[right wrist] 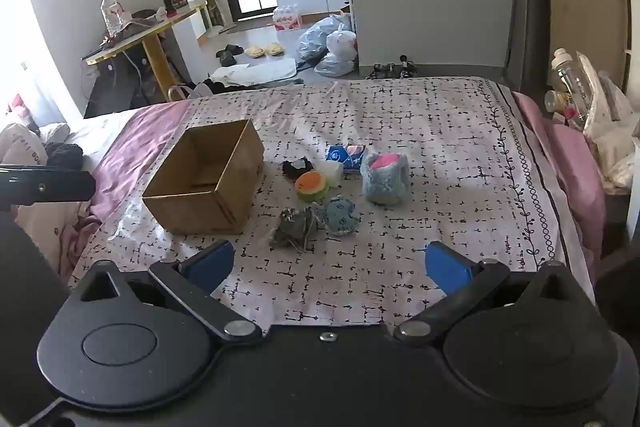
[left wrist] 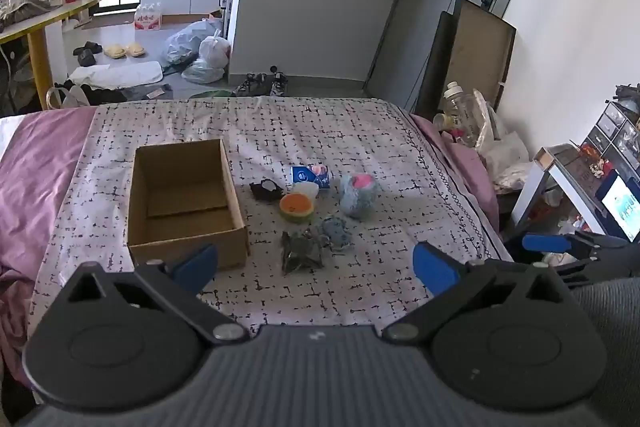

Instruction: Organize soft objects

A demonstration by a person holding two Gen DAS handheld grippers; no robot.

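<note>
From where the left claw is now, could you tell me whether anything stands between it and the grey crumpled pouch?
Nothing visible does. The left claw is open above bare bedsheet, and the grey crumpled pouch lies just ahead, nearest of the pile. The cardboard box sits off to its left.

The right gripper (right wrist: 330,267) hangs spread wide above the bed (right wrist: 420,131), cardboard box (right wrist: 208,183) ahead-left.

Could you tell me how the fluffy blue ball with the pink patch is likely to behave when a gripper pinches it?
The fluffy blue ball looks plush, so it would probably squash between the fingers and weigh little. Its rounded shape suggests it may roll if nudged on the patterned bedsheet.
</note>
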